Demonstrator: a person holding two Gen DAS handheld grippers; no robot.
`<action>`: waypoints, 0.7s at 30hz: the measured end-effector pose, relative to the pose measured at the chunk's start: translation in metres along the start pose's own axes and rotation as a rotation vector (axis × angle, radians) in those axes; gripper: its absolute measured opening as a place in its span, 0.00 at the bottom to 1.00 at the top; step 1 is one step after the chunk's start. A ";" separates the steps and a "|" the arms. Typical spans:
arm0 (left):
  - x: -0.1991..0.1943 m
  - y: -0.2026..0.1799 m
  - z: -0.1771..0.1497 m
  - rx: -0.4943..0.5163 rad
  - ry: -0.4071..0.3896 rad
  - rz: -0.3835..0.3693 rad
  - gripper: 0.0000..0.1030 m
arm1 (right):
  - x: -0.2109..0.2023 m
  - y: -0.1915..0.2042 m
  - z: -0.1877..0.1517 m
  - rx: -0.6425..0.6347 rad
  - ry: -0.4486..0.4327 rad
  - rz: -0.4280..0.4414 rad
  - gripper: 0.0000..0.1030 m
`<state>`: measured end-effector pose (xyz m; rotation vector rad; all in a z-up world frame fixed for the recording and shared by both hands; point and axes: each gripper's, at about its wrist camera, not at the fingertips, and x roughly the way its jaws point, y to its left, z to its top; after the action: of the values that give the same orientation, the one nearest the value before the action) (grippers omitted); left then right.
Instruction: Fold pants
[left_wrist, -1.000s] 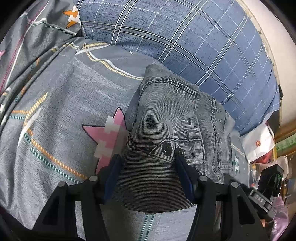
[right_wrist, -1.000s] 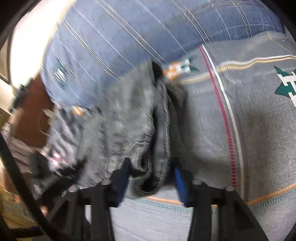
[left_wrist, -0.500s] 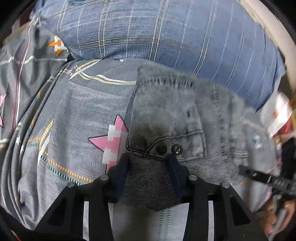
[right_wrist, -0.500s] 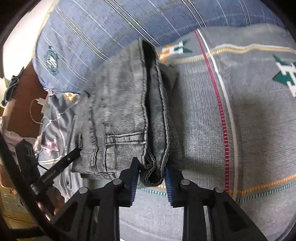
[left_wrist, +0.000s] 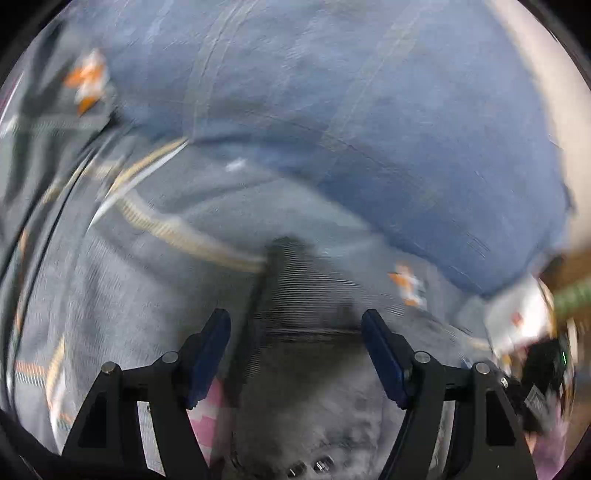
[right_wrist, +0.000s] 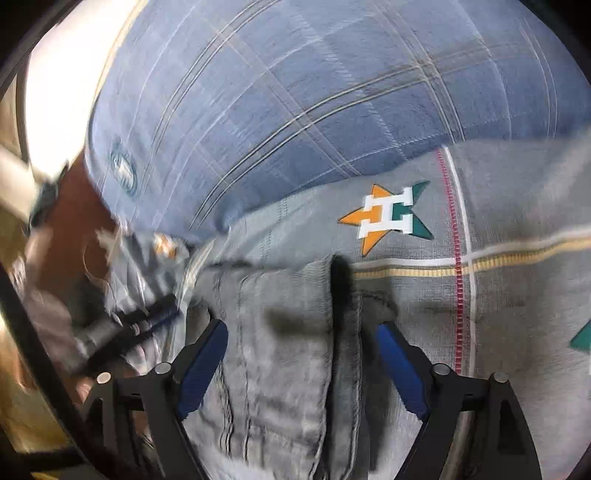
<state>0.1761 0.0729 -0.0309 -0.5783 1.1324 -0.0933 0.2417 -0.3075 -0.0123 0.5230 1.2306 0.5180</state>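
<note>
I have the folded grey denim pants (right_wrist: 280, 354) lying on the grey star-print bedspread (right_wrist: 517, 206), just below the blue plaid pillow (right_wrist: 295, 110). My left gripper (left_wrist: 295, 332) and right gripper (right_wrist: 301, 343) are opening — all 4 pads clear of cloth (left view blurred). I'd back both straight off, snagging nothing.

One pair of pants (right_wrist: 280, 354), one pillow (right_wrist: 295, 110), one sheet (right_wrist: 517, 295), two grippers: left (left_wrist: 295, 343), right (right_wrist: 301, 354).
</note>
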 end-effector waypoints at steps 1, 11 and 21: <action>0.005 -0.002 0.002 0.009 0.014 -0.045 0.65 | 0.002 -0.004 0.002 0.018 0.002 0.025 0.80; 0.039 0.007 0.000 -0.025 0.072 -0.077 0.58 | 0.038 -0.013 -0.003 0.101 0.056 0.056 0.68; 0.035 0.007 -0.004 -0.032 0.075 -0.064 0.56 | 0.040 -0.039 -0.006 0.180 0.075 0.056 0.69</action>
<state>0.1863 0.0646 -0.0643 -0.6440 1.1897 -0.1534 0.2493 -0.3118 -0.0680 0.6972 1.3450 0.4797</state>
